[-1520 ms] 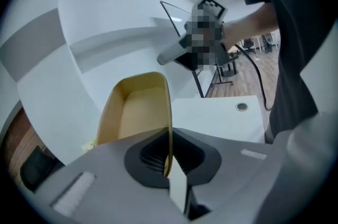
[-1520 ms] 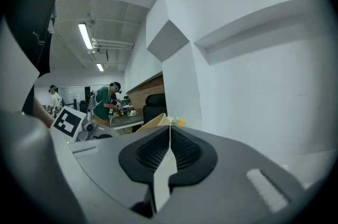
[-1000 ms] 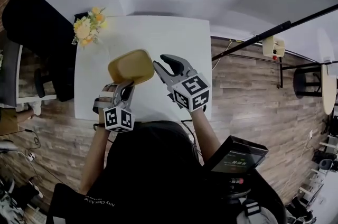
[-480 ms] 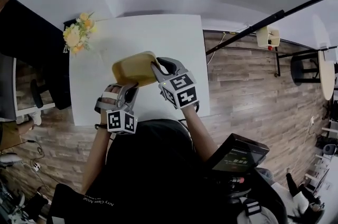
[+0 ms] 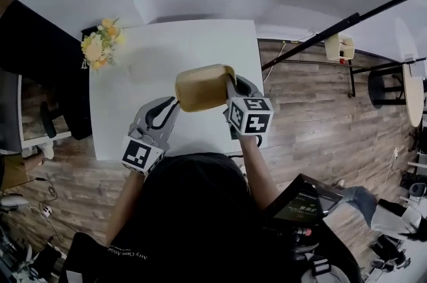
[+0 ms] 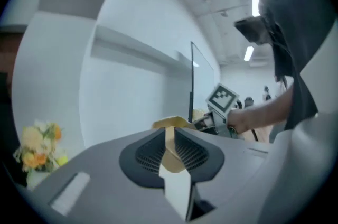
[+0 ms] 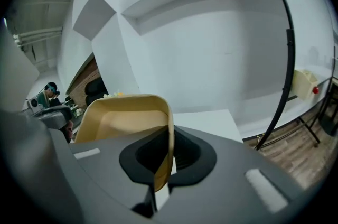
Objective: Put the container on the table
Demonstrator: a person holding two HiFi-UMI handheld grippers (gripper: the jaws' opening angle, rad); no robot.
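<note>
The tan container [image 5: 200,87] hangs tilted above the white table [image 5: 167,48]. My right gripper [image 5: 230,89] has just been closing and is shut on the container's right rim. In the right gripper view the rim [image 7: 170,128] is pinched between the pads of the right gripper [image 7: 168,150]. My left gripper [image 5: 175,101] sits at the container's lower left corner. Its jaws have just been opening. In the left gripper view a strip of the container [image 6: 170,136] shows in the narrow gap of the left gripper [image 6: 170,148], with the pads slightly off it.
Yellow flowers [image 5: 99,45] stand at the table's far left corner, also in the left gripper view [image 6: 38,146]. A black chair [image 5: 40,41] is left of the table. A black pole [image 5: 333,31] and a small box [image 5: 340,48] are over the wooden floor at right.
The container has shifted right and tipped up. The right gripper has moved in and closed on its right rim. The left gripper has rolled and loosened at the near left edge.
</note>
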